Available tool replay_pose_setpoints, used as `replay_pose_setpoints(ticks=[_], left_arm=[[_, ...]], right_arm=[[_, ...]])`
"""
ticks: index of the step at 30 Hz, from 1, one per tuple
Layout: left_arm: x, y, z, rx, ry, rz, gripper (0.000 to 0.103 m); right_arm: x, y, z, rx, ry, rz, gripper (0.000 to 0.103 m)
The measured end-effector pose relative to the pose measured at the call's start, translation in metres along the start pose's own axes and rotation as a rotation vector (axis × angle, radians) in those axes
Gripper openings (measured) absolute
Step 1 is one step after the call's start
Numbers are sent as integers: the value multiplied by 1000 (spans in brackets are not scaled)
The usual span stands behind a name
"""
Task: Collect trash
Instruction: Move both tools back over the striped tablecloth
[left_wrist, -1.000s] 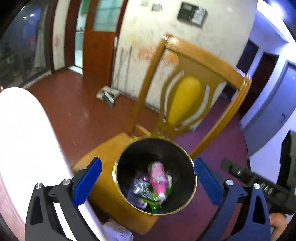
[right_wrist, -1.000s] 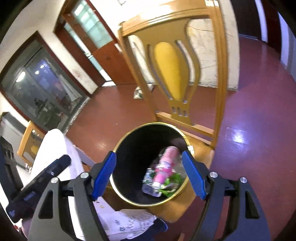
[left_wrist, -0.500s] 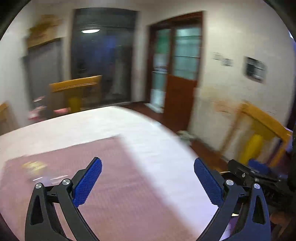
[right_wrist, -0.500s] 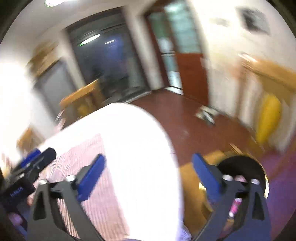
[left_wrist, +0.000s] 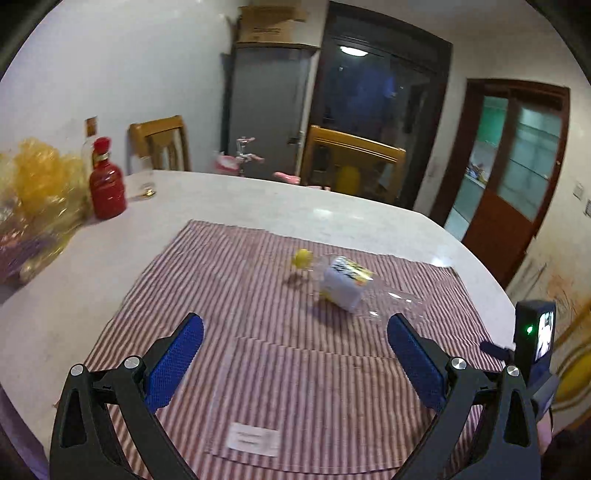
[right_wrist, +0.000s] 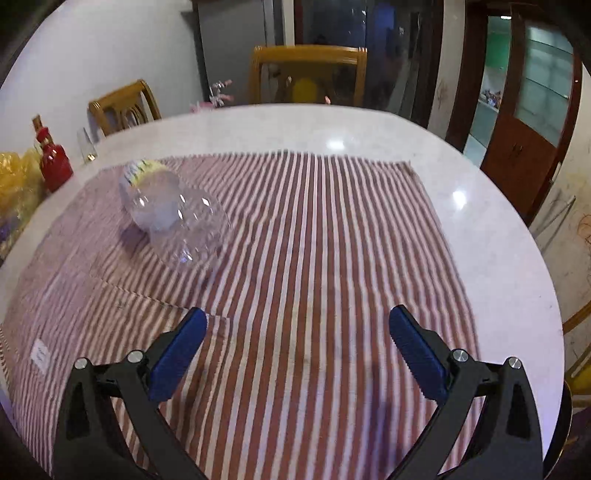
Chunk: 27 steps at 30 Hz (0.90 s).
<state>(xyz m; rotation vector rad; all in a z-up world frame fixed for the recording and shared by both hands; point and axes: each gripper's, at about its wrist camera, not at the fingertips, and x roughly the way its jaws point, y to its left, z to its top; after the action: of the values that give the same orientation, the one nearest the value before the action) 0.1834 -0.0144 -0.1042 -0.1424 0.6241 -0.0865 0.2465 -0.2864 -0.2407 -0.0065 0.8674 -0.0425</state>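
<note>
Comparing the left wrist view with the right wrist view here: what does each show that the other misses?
Left only: the bottle's yellow cap, a clear plastic bag with a white label lying on the cloth, and the right gripper's camera unit.
Right only: the cloth's far right corner.
Both: the empty plastic bottle on its side, striped cloth, red bottle, and open, empty jaws.
</note>
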Motion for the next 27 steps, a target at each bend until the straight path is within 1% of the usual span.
replay_pose_setpoints(ticks=[2, 5, 10, 17, 24, 27], left_arm=[[0, 9, -2, -6, -4, 2, 97], [-2, 5, -6, -12, -3, -1, 97], [-9, 0, -8, 0, -9, -17, 97], [-7, -13, -15, 24, 14, -43, 97], [-5, -11, -18, 13, 25, -52, 97], [-11, -12, -17, 23, 26, -56, 97]], right_arm=[[8, 3, -1, 11, 25, -6, 99], [22, 7, -5, 31, 79, -7, 99], [22, 4, -6, 38, 80, -9, 100], [25, 7, -5, 38, 80, -9, 100], [24, 5, -5, 38, 80, -9, 100], [24, 5, -5, 38, 80, -9, 100]])
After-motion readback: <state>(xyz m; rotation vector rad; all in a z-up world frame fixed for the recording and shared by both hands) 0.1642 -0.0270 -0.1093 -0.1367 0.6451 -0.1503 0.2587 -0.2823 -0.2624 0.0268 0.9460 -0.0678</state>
